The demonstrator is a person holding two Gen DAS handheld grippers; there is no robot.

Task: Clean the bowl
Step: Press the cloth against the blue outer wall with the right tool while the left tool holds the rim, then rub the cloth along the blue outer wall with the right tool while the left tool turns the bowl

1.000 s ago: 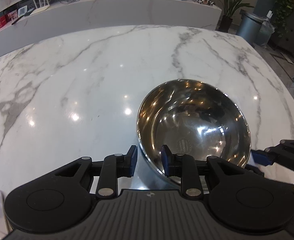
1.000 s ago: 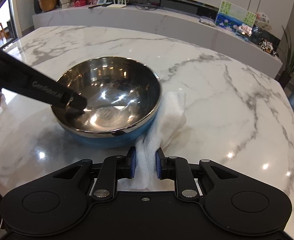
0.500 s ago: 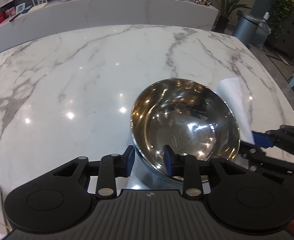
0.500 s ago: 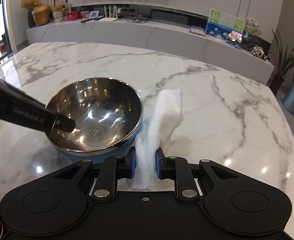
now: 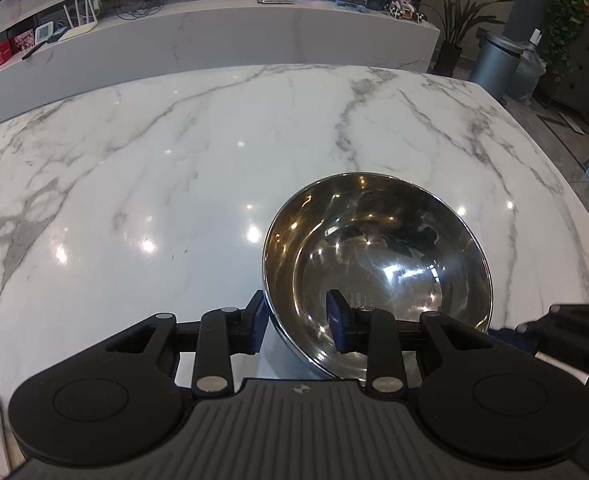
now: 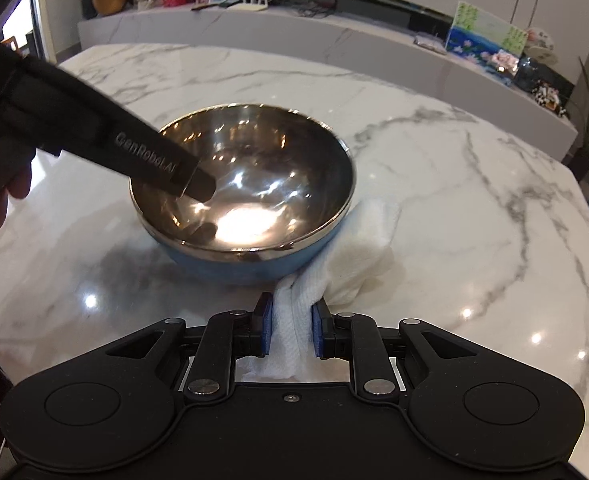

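Note:
A steel bowl (image 5: pixel 378 256) with a blue outside (image 6: pixel 246 184) sits on the white marble table (image 5: pixel 174 168). My left gripper (image 5: pixel 296 326) is shut on the bowl's near rim, one finger inside and one outside. My right gripper (image 6: pixel 290 330) is shut on a white cloth (image 6: pixel 334 264), which trails forward and lies against the bowl's lower right side. The left gripper's finger (image 6: pixel 162 166) shows reaching into the bowl in the right wrist view. Part of the right gripper (image 5: pixel 566 332) shows at the right of the left wrist view.
A long marble counter (image 6: pixel 334 36) with routers, boxes and a picture stands behind the table. A grey bin (image 5: pixel 494 64) and plants (image 5: pixel 454 20) stand past the table's far right corner. The table's right edge (image 5: pixel 574 200) curves close to the bowl.
The cloth, held upright beside the bowl half a second ago, is now lowered against the bowl's right side. The right gripper has moved closer to the bowl. The left grip on the rim holds.

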